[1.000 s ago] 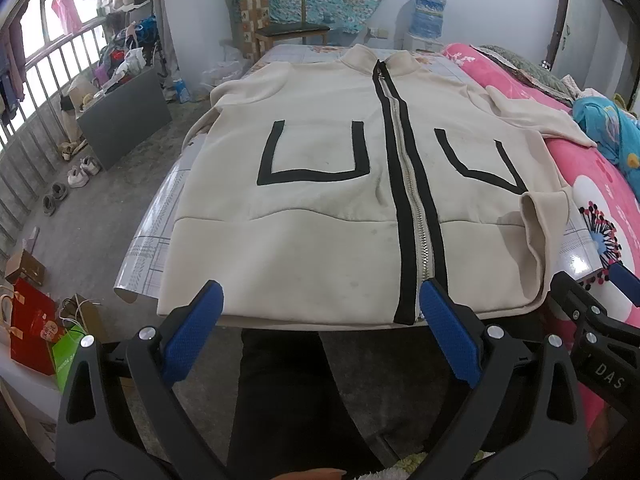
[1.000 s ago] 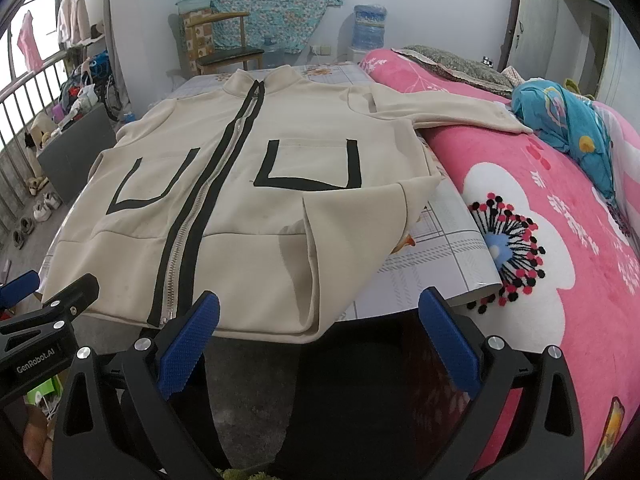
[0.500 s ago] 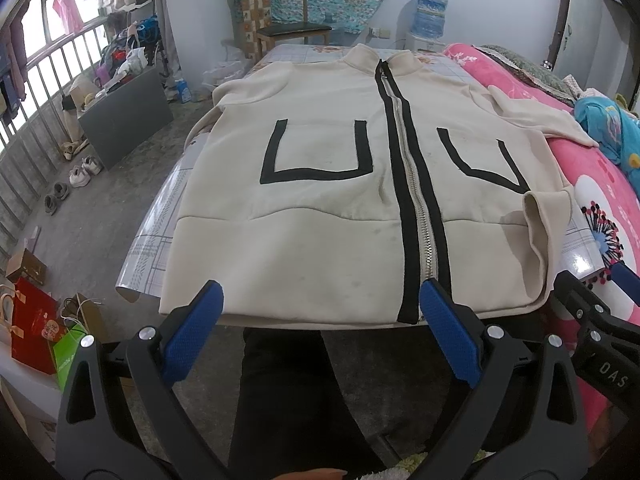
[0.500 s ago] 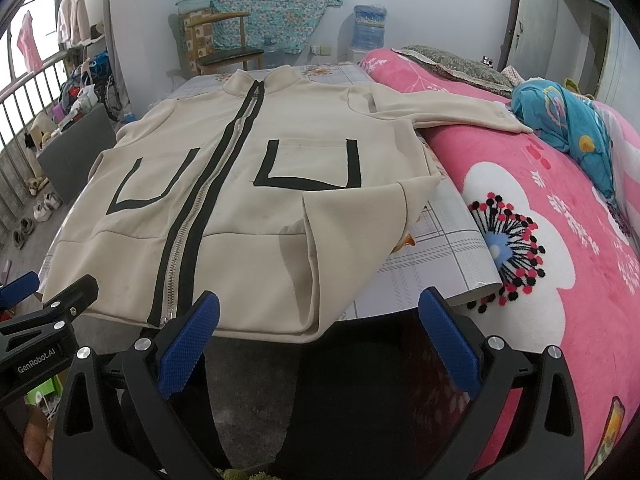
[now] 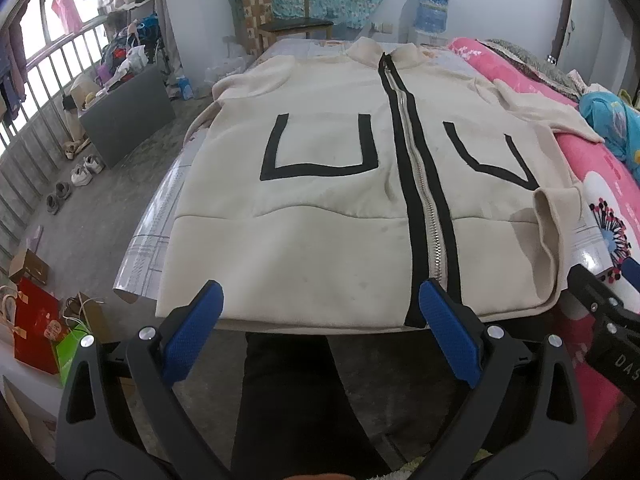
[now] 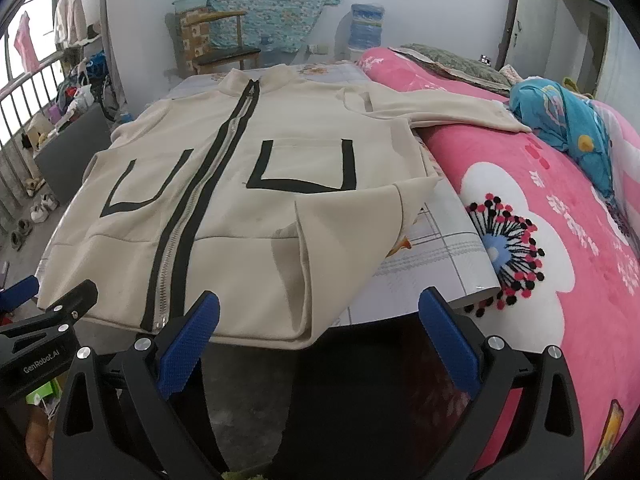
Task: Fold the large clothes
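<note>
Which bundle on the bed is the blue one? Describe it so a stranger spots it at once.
Start at the pink flowered blanket covering the bed beside the table. Far along it, past the cream jacket's outstretched sleeve, lies the blue cloth. It is crumpled, bright turquoise with yellow spots, unlike the dull patterned pillow behind it.

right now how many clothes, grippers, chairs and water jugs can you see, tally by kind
cream zip jacket: 1
blue garment on the pink bed: 1
grippers, left gripper and right gripper, both open and empty: 2
wooden chair: 1
water jug: 1
total: 6
</note>
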`<state>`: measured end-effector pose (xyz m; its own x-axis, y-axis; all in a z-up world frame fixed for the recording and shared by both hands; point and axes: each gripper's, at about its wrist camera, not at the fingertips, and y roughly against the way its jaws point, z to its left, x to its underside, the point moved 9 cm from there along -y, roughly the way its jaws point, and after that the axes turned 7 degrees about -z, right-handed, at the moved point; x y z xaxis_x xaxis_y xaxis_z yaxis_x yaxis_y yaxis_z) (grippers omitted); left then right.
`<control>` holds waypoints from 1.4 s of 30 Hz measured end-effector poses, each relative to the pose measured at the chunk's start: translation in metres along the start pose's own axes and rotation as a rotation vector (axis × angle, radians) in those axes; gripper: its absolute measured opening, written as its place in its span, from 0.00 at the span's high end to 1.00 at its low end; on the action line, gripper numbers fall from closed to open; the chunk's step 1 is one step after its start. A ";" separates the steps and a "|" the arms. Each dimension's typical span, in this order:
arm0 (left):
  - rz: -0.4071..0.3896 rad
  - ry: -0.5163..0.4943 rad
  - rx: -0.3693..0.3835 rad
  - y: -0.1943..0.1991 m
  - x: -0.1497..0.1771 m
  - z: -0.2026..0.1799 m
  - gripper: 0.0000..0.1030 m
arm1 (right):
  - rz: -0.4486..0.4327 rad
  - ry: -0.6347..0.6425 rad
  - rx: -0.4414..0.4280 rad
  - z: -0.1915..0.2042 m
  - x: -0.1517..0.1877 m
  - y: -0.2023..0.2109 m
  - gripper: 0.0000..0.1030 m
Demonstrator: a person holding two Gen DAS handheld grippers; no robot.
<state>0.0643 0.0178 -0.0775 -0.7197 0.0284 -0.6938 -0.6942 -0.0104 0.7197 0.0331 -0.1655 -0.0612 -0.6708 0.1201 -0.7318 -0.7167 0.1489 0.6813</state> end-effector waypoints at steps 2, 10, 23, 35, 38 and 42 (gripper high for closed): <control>0.004 -0.004 -0.002 -0.005 0.000 -0.001 0.08 | 0.004 0.000 0.007 -0.002 -0.001 -0.003 0.06; 0.039 -0.021 -0.028 -0.027 -0.001 -0.004 0.08 | 0.016 0.000 0.026 -0.009 -0.008 -0.022 0.06; 0.030 -0.067 -0.098 -0.060 -0.022 -0.011 0.08 | 0.022 0.008 0.007 -0.011 -0.027 -0.061 0.06; -0.064 -0.059 0.074 -0.089 -0.048 -0.023 0.08 | 0.018 0.066 -0.105 0.034 -0.062 -0.111 0.06; -0.043 -0.054 0.069 -0.099 -0.051 -0.021 0.08 | 0.025 0.096 -0.136 0.049 -0.063 -0.123 0.06; -0.014 -0.039 0.074 -0.111 -0.050 -0.018 0.08 | 0.039 0.103 -0.157 0.054 -0.058 -0.134 0.06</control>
<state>0.1770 -0.0007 -0.1232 -0.7076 0.0671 -0.7034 -0.7005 0.0639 0.7108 0.1785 -0.1395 -0.1110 -0.7088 0.0202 -0.7051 -0.7053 -0.0098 0.7088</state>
